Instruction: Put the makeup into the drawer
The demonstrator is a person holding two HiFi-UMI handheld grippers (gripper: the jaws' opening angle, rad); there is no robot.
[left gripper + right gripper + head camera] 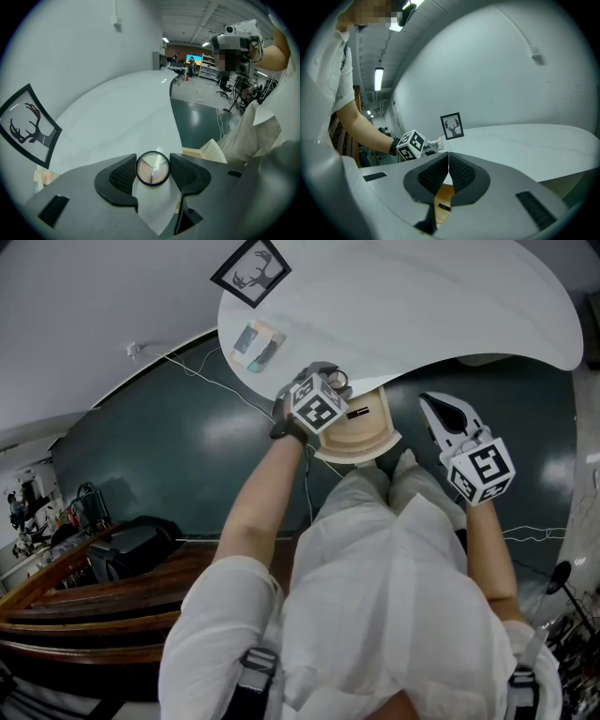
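Pinching one compact (153,169) in left claw (153,174).

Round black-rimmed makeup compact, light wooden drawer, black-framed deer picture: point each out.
Round black-rimmed makeup compact (153,168): left gripper view, centre of its face.
Light wooden drawer (361,437): head view, its bare floor.
Black-framed deer picture (452,125): right gripper view, the deer drawing.

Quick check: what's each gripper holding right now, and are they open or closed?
Left gripper: closed on the round makeup compact.
Right gripper: closed, jaws together with nothing between them.
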